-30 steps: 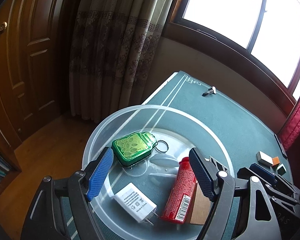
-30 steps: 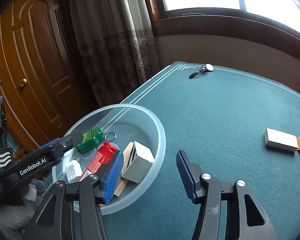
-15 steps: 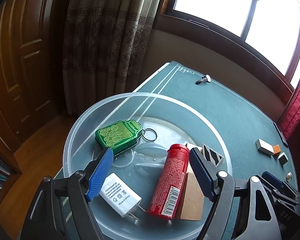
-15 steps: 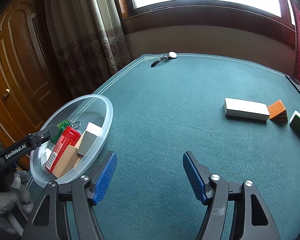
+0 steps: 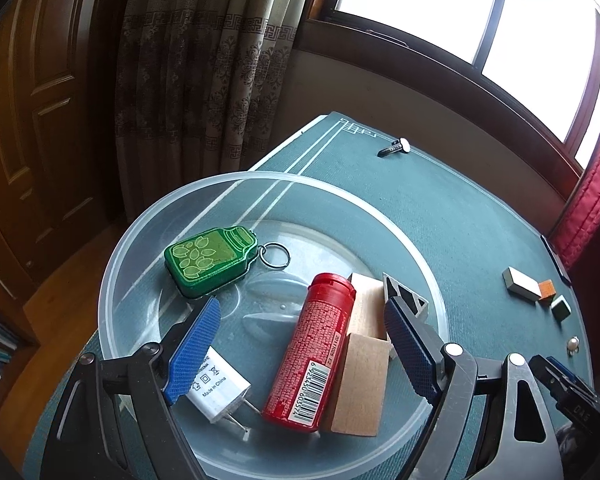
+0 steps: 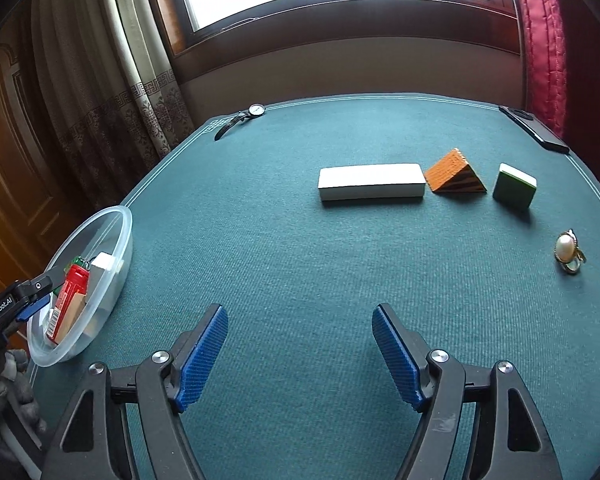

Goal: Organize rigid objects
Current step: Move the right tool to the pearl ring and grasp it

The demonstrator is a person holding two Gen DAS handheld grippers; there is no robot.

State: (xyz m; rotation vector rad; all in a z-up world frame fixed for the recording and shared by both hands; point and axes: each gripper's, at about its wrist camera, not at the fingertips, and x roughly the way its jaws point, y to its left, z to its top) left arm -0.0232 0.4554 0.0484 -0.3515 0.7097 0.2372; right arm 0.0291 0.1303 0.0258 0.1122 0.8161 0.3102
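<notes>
Red tube (image 5: pixel 311 352) lying lengthwise in bowl (image 5: pixel 148 236), cap pointing away, both tools spread empty

home room, patterned curtains (image 5: pixel 204 80), panelled wooden door (image 5: pixel 40 100), felt-topped table (image 6: pixel 300 240)

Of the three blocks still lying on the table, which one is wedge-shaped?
The orange wedge block, between the long white block and the green-sided block; those two are rectangular.
</notes>
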